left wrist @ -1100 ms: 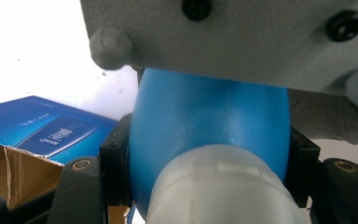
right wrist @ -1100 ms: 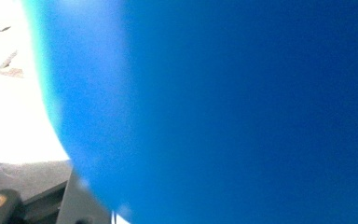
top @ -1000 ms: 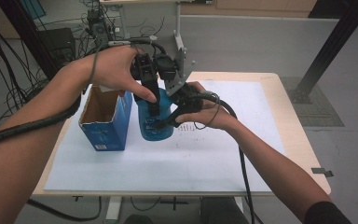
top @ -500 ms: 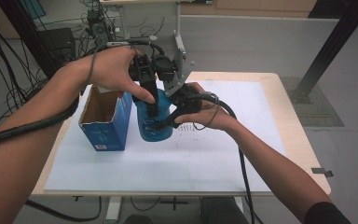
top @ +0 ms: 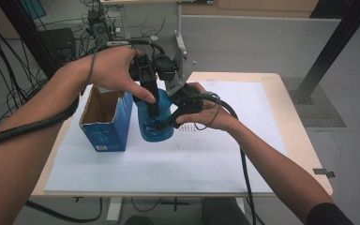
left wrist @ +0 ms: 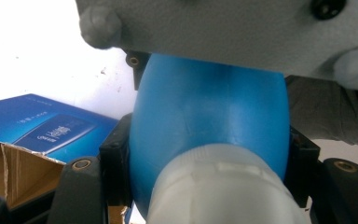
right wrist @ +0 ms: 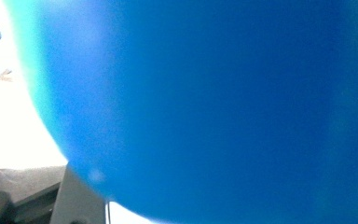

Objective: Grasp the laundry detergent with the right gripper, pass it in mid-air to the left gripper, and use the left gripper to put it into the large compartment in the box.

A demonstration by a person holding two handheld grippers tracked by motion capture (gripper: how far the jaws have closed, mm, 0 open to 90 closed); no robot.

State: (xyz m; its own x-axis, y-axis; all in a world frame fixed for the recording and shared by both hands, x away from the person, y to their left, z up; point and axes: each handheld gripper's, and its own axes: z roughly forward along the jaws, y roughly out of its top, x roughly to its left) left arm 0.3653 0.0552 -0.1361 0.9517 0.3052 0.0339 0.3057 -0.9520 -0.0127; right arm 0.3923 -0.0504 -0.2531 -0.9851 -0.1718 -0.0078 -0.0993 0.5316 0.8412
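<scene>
A blue bottle (top: 155, 129) with a white cap (left wrist: 223, 186) stands upright on the white sheet (top: 178, 164), just right of an open blue carton (top: 105, 122). My left gripper (top: 152, 108) comes down from above and is shut on the bottle's upper body (left wrist: 205, 116), one pad on each side. My right gripper (top: 166, 123) reaches in from the right, low on the bottle's side. Its jaws have just been opening a little, with the bottle still between them and against them. The bottle's blue wall (right wrist: 214, 107) sits very close in the right gripper view.
The carton (left wrist: 42, 128) has its cardboard flaps open at the top, touching or nearly touching the bottle's left side. The wooden table's right edge (top: 304, 140) lies beyond the sheet. Cables and black frames stand behind the table.
</scene>
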